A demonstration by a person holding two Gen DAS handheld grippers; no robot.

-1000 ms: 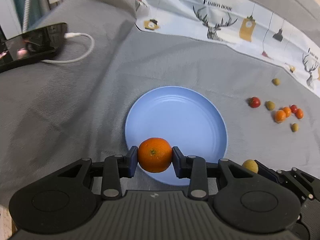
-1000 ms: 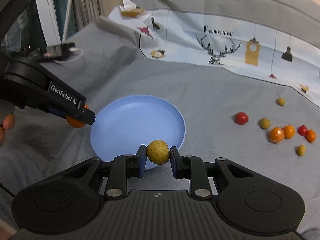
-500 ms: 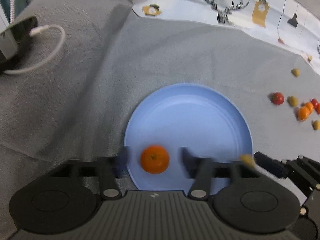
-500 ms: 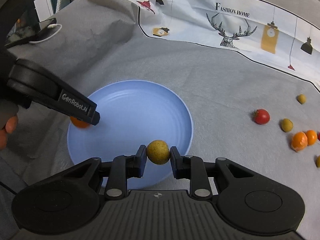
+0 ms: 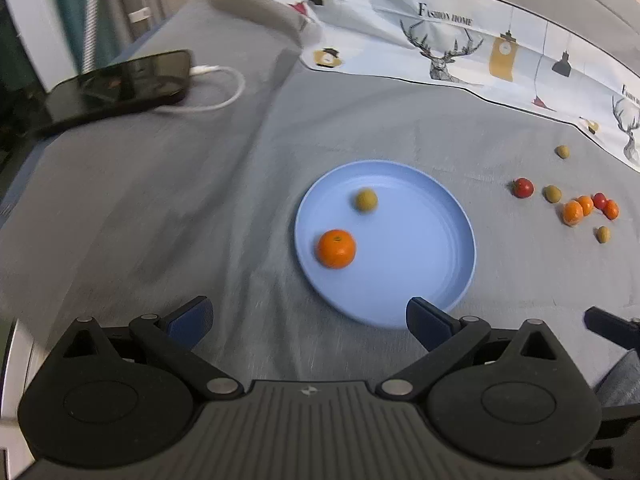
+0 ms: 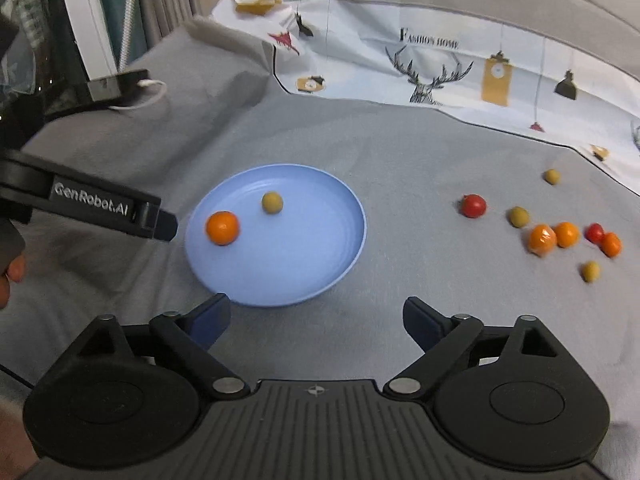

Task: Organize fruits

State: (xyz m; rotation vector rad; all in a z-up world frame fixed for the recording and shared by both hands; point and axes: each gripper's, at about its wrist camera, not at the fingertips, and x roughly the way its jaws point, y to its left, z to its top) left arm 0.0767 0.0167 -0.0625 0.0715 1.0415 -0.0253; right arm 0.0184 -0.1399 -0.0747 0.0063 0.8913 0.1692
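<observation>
Orange (image 5: 336, 248) and green fruit (image 5: 366, 200) now on plate (image 5: 440, 264), both grippers' just-opened jaws wide, empty.

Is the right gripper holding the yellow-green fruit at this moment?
No, the right gripper stands open and empty, and the yellow-green fruit lies on the blue plate.

"GenRobot.AI" in white on black arm of left hand-held gripper (image 6: 154, 222), right wrist view. "FASHION HOME" in dark capitals on white printed cloth (image 5: 444, 16) above deer-head drawing; second, cut-off print at cloth's right edge unreadable.
</observation>
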